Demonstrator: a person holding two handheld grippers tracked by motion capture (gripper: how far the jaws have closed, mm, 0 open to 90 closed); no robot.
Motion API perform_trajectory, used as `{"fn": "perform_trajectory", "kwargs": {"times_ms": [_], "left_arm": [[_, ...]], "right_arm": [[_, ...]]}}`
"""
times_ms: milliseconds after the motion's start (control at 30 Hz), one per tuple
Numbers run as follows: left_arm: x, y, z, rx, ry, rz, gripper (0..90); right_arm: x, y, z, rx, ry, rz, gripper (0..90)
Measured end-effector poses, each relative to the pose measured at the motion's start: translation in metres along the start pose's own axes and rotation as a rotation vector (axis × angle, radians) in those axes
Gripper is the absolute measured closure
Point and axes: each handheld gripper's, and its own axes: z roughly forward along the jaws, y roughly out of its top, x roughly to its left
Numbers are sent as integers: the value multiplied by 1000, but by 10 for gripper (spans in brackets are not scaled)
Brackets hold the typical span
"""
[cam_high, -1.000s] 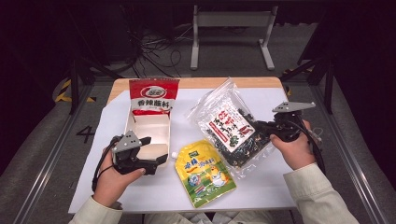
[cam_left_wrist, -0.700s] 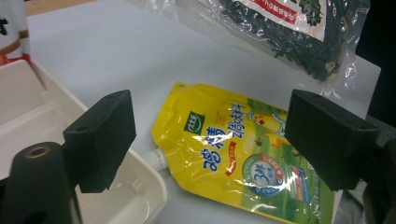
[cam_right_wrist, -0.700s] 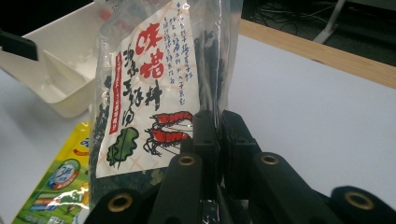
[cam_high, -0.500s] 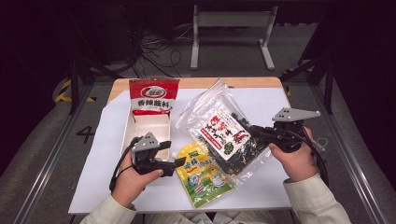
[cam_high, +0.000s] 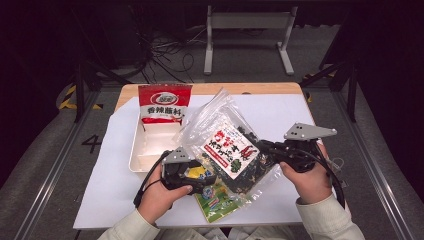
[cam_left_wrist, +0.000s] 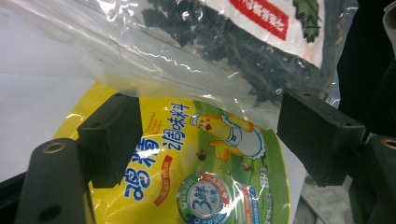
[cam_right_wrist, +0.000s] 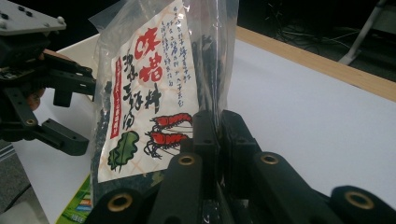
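My right gripper (cam_high: 261, 148) (cam_right_wrist: 217, 135) is shut on the edge of a clear bag of dark seaweed (cam_high: 227, 146) (cam_right_wrist: 149, 93) and holds it tilted above the table. A yellow-green pouch (cam_high: 217, 201) (cam_left_wrist: 196, 177) lies flat under the bag's lower end. My left gripper (cam_high: 210, 179) (cam_left_wrist: 215, 135) reaches in from the left, low over the pouch. Its jaws have just been closing but still stand open, with the pouch beneath the gap and neither pad touching it. The bag (cam_left_wrist: 210, 60) hangs just beyond its fingers. From the right gripper view the left gripper (cam_right_wrist: 70, 112) shows open.
A white tray (cam_high: 135, 150) sits left of centre with a red packet (cam_high: 165, 102) propped upright at its far end. White paper (cam_high: 280, 112) covers the wooden tabletop. Black frame bars run along both sides of the table.
My left gripper has moved right, from beside the tray to over the yellow pouch. My right gripper has carried the clear bag left and a little higher, over the pouch.
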Motion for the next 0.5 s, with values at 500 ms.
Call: {"fn": "perform_trajectory", "kwargs": {"times_ms": [500], "left_arm": [[0,3,-1,-47,-36,-27,341]], "right_arm": [[6,-4,7,-10,8,-13,842]]}}
